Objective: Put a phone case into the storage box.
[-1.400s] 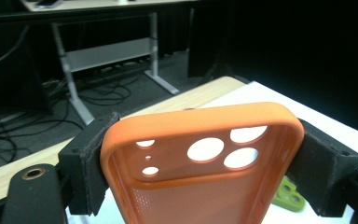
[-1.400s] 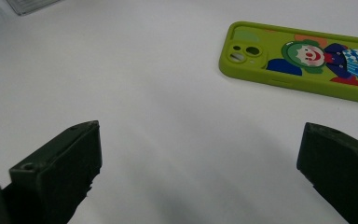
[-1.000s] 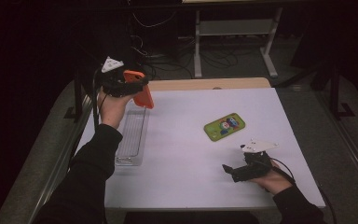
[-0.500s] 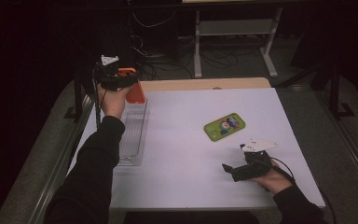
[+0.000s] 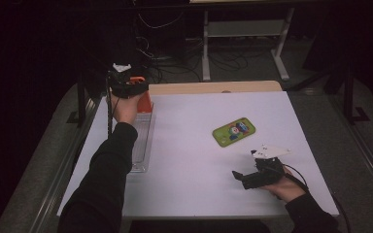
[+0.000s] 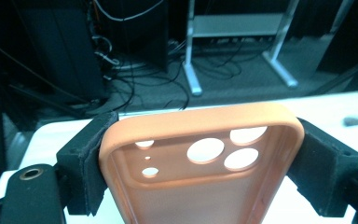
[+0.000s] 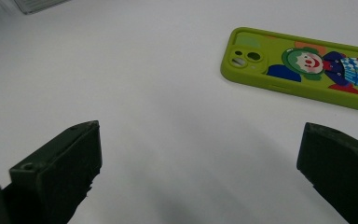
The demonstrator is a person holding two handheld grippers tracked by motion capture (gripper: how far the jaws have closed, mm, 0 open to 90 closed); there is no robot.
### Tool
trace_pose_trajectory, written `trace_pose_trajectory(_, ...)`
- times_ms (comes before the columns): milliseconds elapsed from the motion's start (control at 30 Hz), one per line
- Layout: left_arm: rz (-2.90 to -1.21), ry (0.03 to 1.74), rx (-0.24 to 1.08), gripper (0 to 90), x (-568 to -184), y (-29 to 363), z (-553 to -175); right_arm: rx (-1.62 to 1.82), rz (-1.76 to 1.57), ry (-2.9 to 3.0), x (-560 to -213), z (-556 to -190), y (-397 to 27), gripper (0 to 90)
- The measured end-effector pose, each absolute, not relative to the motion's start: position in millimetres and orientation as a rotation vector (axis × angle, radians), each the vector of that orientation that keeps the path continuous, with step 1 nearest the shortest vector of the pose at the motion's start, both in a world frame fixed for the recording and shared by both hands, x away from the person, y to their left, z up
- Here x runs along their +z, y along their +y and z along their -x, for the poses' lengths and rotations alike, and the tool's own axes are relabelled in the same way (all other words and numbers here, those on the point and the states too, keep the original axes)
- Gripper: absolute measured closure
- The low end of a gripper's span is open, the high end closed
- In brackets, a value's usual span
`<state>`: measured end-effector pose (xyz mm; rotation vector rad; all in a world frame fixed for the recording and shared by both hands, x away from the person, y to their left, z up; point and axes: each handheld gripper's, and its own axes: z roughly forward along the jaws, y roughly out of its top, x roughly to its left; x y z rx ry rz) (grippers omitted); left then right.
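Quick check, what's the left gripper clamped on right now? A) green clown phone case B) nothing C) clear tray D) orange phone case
D: in the left gripper view the left gripper has its pads pressed on both long edges of the orange phone case, camera cutouts facing the lens.

Open table (image 5: 194,160) between clear tray (image 5: 143,145) and green case (image 5: 233,132), seemingly.
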<state>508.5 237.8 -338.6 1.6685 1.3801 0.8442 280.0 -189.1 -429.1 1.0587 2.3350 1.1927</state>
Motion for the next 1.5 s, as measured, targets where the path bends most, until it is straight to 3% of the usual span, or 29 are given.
trace_pose_trajectory(867,-1.717,1.374,0.885,14.5,-367,237,-512,1.197,-1.047,2.333,-429,-280,-189,0.0)
trace_pose_trajectory(1233,-1.693,1.402,0.894,0.0,-365,240,-512,1.195,-1.04,2.334,-429,-281,-189,0.0)
trace_pose_trajectory(1500,-1.709,1.352,0.833,0.0,-356,250,-505,1.196,-1.045,2.334,-429,-280,-189,0.0)
